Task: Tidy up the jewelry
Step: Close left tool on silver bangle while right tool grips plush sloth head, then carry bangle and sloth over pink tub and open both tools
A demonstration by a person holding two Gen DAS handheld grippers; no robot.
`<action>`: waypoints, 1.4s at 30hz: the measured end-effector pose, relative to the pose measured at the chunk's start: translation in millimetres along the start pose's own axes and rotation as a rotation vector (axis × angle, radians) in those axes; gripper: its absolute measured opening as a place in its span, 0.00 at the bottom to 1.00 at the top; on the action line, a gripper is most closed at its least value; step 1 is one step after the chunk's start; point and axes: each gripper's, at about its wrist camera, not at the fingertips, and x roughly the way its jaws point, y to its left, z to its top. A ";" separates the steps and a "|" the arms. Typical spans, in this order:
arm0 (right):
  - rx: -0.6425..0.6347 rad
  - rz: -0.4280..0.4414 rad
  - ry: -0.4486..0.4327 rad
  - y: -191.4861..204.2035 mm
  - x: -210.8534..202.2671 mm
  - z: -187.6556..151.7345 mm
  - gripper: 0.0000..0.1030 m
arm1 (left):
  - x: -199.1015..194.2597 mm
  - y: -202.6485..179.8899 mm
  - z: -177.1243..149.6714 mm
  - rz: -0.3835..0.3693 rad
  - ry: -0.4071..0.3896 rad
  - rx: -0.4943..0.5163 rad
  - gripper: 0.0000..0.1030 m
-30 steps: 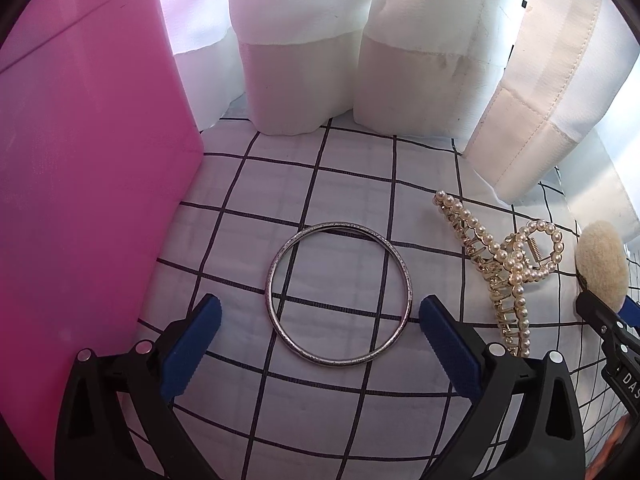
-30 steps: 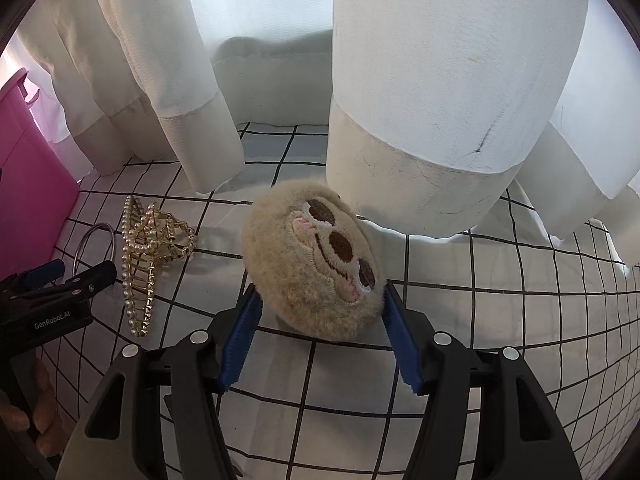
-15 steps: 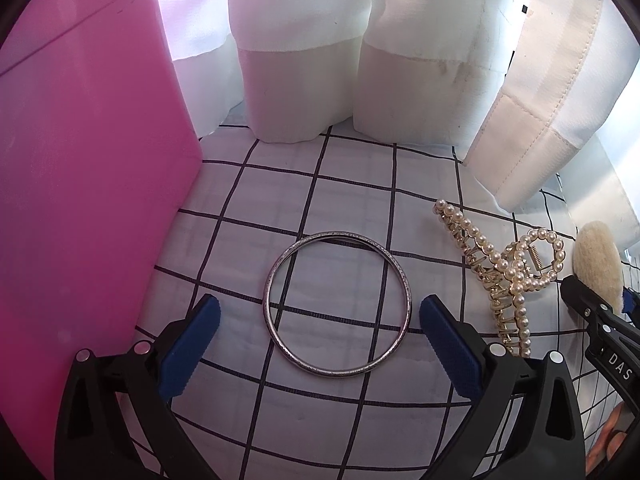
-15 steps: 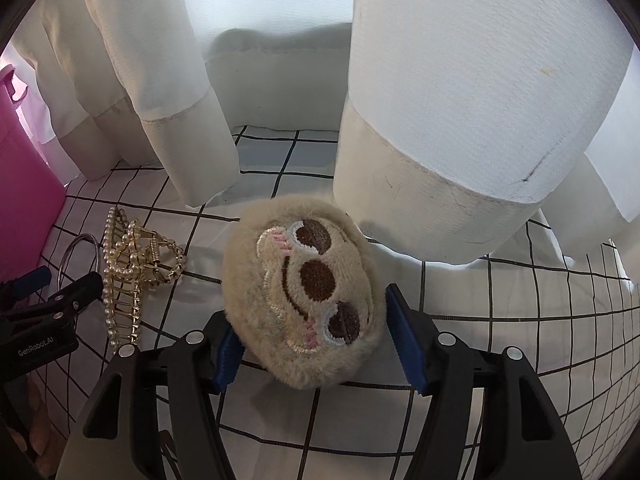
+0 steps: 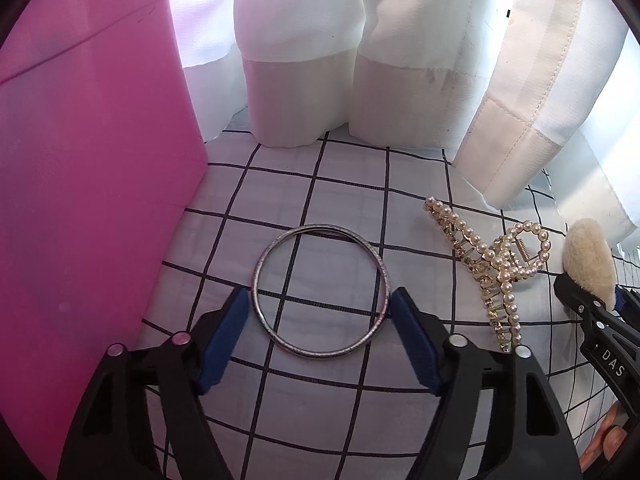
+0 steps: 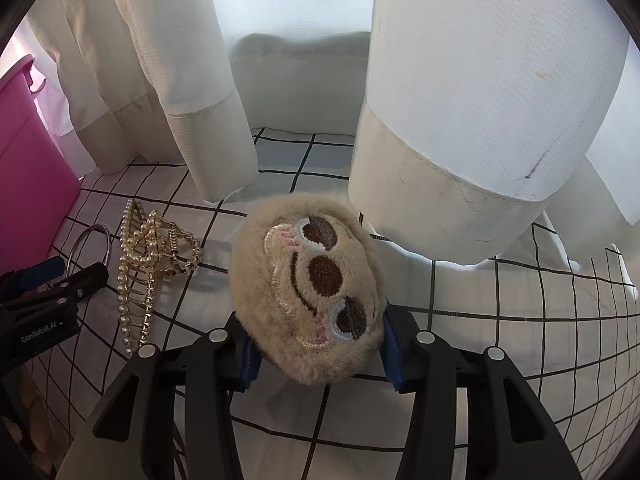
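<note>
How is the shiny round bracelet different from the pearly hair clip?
The bracelet is one plain silver ring; the hair clip is gold and covered in pearls. The bracelet lies flat between the closing left gripper pads; the hair clip lies outside the gripper, untouched, with toothed jaws and a spring. Both rest on the checked cloth.

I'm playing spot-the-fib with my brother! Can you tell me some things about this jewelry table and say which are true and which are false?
1. The silver metal bangle lies flat between the left claw's blue pads, which are closing. True.
2. The fluffy tan plush sloth-face clip sits in the pink plastic box. False: it is between the right claw's closing pads.
3. The gold pearl-studded claw hair clip lies on the white black-grid cloth. True.
4. The hair clip lies inside the bangle. False: it lies beside it.
</note>
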 end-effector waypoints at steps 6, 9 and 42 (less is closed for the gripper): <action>-0.008 0.013 -0.022 -4.5 -17.5 -9.2 0.44 | -5.7 4.9 -8.7 -0.022 0.001 -0.016 0.66; -0.007 0.023 -0.032 -19.3 -26.4 -13.8 0.44 | -14.0 6.1 -16.7 -0.026 -0.005 -0.007 0.66; -0.088 0.157 -0.270 -3.8 -181.3 11.5 0.44 | -225.5 0.2 2.2 -0.127 -0.305 0.030 0.66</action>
